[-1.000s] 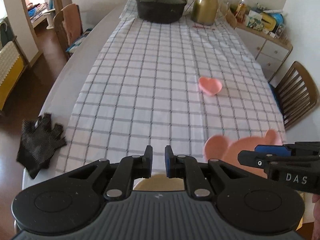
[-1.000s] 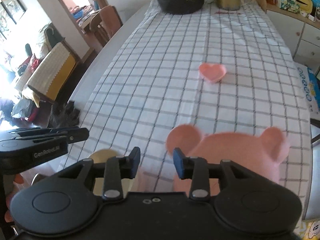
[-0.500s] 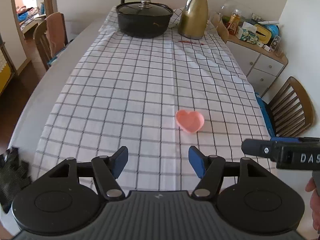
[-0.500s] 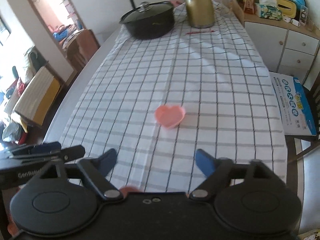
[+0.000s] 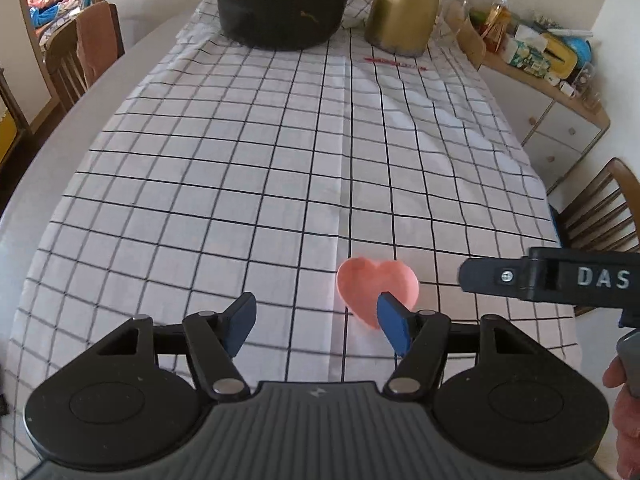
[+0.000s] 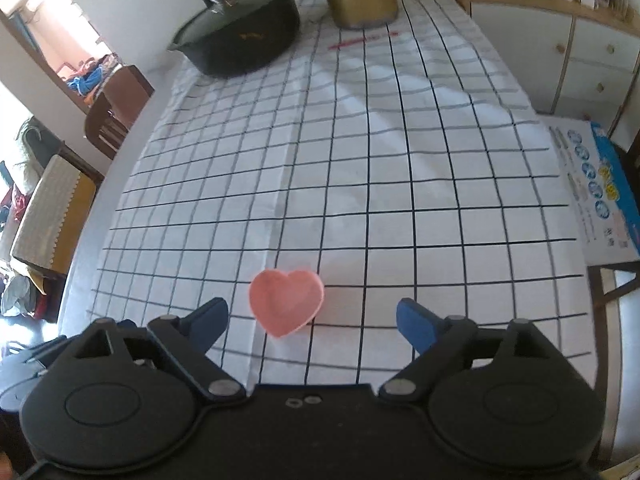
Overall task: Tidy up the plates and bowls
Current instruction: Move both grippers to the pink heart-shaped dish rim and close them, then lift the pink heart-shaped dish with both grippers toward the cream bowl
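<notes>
Both wrist views face forward—sharing the heart dish [image 5: 376, 284]

One pink heart-shaped bowl [image 5: 372, 286] sits low in the frame, right of centre, on the checked cloth [image 5: 240, 184]; there is one such cloth, covering one counter [image 5: 60, 128]. At the top of the frame stand one black lidded pot [image 5: 282, 8] and one gold jug [image 5: 402, 8]. One red stick-like thing [image 5: 396, 63] lies just below the jug. Two sets of tongs show: the left tongs [image 5: 316, 322], spread apart, at the bottom, and the right tongs [image 6: 312, 322], also spread. Two wooden chairs [image 5: 80, 56] appear, one upper left, one at the right edge. One cabinet [image 5: 556, 128] stands upper right, its cluttered top too blurred to count.
</notes>
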A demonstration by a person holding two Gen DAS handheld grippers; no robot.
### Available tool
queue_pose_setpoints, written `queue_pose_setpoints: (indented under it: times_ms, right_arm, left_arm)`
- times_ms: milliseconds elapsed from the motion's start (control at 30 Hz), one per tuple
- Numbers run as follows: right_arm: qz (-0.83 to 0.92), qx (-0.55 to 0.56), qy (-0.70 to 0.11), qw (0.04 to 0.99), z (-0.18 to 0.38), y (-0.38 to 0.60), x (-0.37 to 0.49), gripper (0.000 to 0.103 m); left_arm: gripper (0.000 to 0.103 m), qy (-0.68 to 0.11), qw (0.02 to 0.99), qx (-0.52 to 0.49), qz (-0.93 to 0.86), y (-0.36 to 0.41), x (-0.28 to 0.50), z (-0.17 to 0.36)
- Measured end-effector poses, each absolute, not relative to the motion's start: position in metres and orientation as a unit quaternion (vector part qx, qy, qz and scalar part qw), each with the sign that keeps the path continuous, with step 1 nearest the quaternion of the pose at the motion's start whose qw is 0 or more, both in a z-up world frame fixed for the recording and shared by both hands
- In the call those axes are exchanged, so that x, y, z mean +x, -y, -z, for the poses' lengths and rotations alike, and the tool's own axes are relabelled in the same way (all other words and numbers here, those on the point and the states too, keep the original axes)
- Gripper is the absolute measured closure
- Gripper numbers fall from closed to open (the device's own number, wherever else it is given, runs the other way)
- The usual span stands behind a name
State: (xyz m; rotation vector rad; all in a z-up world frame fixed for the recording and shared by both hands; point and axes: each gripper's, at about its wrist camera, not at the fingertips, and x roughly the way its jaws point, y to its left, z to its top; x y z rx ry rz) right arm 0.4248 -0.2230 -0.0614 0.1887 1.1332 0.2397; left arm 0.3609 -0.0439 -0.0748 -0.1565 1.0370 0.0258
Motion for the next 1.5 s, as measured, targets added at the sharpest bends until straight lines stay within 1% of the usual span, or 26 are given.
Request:
queue_pose_setpoints:
  times_ms: [33, 133, 267, 367, 400, 467, 533, 600, 633, 667, 733, 833, 900, 933, 967, 1033, 1067, 1133, 1200, 1500]
  right_arm:
    - [-0.110, 0.091, -0.540, 0.829, 0.068, 0.223, 0.430, 0.015]
    - [-0.098, 0.092, -0.555, 0.821, 0.083, 0.222, 0.442, 0.024]
    - [-0.096, 0.092, -0.572, 0.809, 0.102, 0.219, 0.454, 0.033]
    - [-0.099, 0.092, -0.579, 0.804, 0.111, 0.216, 0.460, 0.041]
    - [-0.100, 0.094, -0.581, 0.802, 0.114, 0.216, 0.461, 0.045]
    - [-0.101, 0.098, -0.586, 0.798, 0.120, 0.215, 0.464, 0.049]
    - [-0.104, 0.103, -0.589, 0.795, 0.124, 0.213, 0.469, 0.056]
    - [-0.106, 0.108, -0.592, 0.792, 0.128, 0.211, 0.469, 0.059]
    - [-0.108, 0.109, -0.593, 0.791, 0.128, 0.211, 0.470, 0.062]
    - [-0.111, 0.110, -0.594, 0.789, 0.129, 0.210, 0.471, 0.065]
    - [-0.115, 0.113, -0.596, 0.787, 0.130, 0.209, 0.471, 0.075]
    - [-0.116, 0.112, -0.598, 0.785, 0.132, 0.207, 0.471, 0.084]
    - [-0.116, 0.113, -0.598, 0.785, 0.132, 0.207, 0.470, 0.087]
    - [-0.117, 0.111, -0.598, 0.785, 0.133, 0.206, 0.469, 0.091]
    - [-0.118, 0.107, -0.598, 0.785, 0.133, 0.205, 0.469, 0.093]
    - [-0.118, 0.100, -0.598, 0.786, 0.134, 0.203, 0.467, 0.097]
    - [-0.117, 0.099, -0.597, 0.787, 0.134, 0.203, 0.467, 0.099]
    - [-0.116, 0.099, -0.596, 0.789, 0.134, 0.203, 0.465, 0.101]
    - [-0.118, 0.097, -0.594, 0.790, 0.133, 0.202, 0.463, 0.101]
    - [-0.121, 0.093, -0.586, 0.796, 0.124, 0.199, 0.449, 0.102]
  left_arm:
    - [0.037, -0.499, 0.863, -0.074, -0.015, 0.046, 0.366, 0.080]
    - [0.037, -0.514, 0.854, -0.077, -0.018, 0.050, 0.379, 0.097]
    - [0.037, -0.529, 0.844, -0.091, -0.016, 0.051, 0.391, 0.116]
    - [0.037, -0.534, 0.839, -0.103, -0.017, 0.051, 0.398, 0.128]
    - [0.037, -0.535, 0.838, -0.104, -0.018, 0.050, 0.399, 0.131]
    - [0.037, -0.536, 0.837, -0.107, -0.023, 0.049, 0.401, 0.137]
    - [0.038, -0.538, 0.835, -0.113, -0.023, 0.048, 0.403, 0.141]
    - [0.038, -0.539, 0.834, -0.116, -0.024, 0.047, 0.405, 0.145]
    - [0.038, -0.539, 0.834, -0.116, -0.025, 0.047, 0.405, 0.146]
    - [0.041, -0.538, 0.835, -0.114, -0.025, 0.048, 0.404, 0.147]
    - [0.057, -0.537, 0.836, -0.112, -0.024, 0.049, 0.405, 0.147]
    - [0.068, -0.533, 0.837, -0.123, -0.026, 0.048, 0.408, 0.148]
    - [0.075, -0.530, 0.837, -0.131, -0.023, 0.046, 0.410, 0.147]
    - [0.079, -0.530, 0.837, -0.132, -0.021, 0.046, 0.411, 0.147]
    - [0.080, -0.531, 0.837, -0.133, -0.021, 0.047, 0.411, 0.147]
    - [0.087, -0.532, 0.836, -0.131, -0.019, 0.048, 0.413, 0.148]
    - [0.088, -0.533, 0.836, -0.132, -0.017, 0.049, 0.414, 0.149]
    - [0.093, -0.533, 0.836, -0.134, -0.014, 0.049, 0.414, 0.150]
    - [0.095, -0.534, 0.835, -0.136, -0.011, 0.050, 0.413, 0.150]
    - [0.096, -0.534, 0.837, -0.118, -0.004, 0.051, 0.400, 0.139]
